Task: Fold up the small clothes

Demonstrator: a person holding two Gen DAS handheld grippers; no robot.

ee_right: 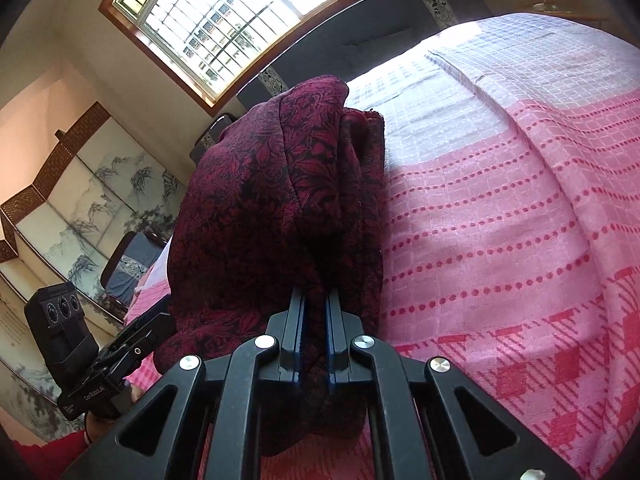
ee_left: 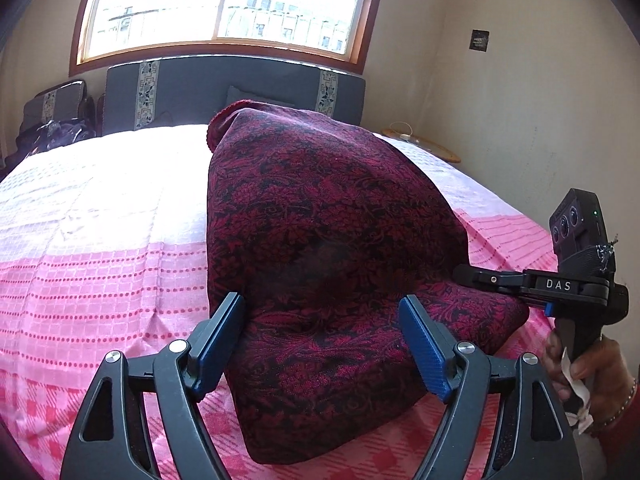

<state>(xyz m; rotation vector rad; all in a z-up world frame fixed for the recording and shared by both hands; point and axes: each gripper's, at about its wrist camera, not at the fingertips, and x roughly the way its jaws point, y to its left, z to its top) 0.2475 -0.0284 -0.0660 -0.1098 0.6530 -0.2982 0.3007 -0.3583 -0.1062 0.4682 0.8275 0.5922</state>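
Observation:
A dark red cloth with a black floral pattern (ee_left: 328,216) is lifted in a hump above the pink bed cover (ee_left: 100,260). My left gripper (ee_left: 322,302) stands open, its blue pads (ee_left: 424,352) wide apart on either side of the cloth's near fold, not pressing on it. My right gripper (ee_right: 314,320) is shut on a bunched edge of the same cloth (ee_right: 272,184). In the left wrist view, the right gripper (ee_left: 472,274) reaches into the cloth from the right. The left gripper's body (ee_right: 120,344) shows at the lower left, its fingertips hidden behind the cloth.
The pink and white checked bed cover (ee_right: 500,220) spreads wide to both sides. A dark grey headboard (ee_left: 240,88) and a window lie beyond. A wooden side table (ee_left: 424,144) stands at the right; a painted folding screen (ee_right: 80,200) on the left. A person's hand (ee_left: 576,368) holds the right gripper's handle.

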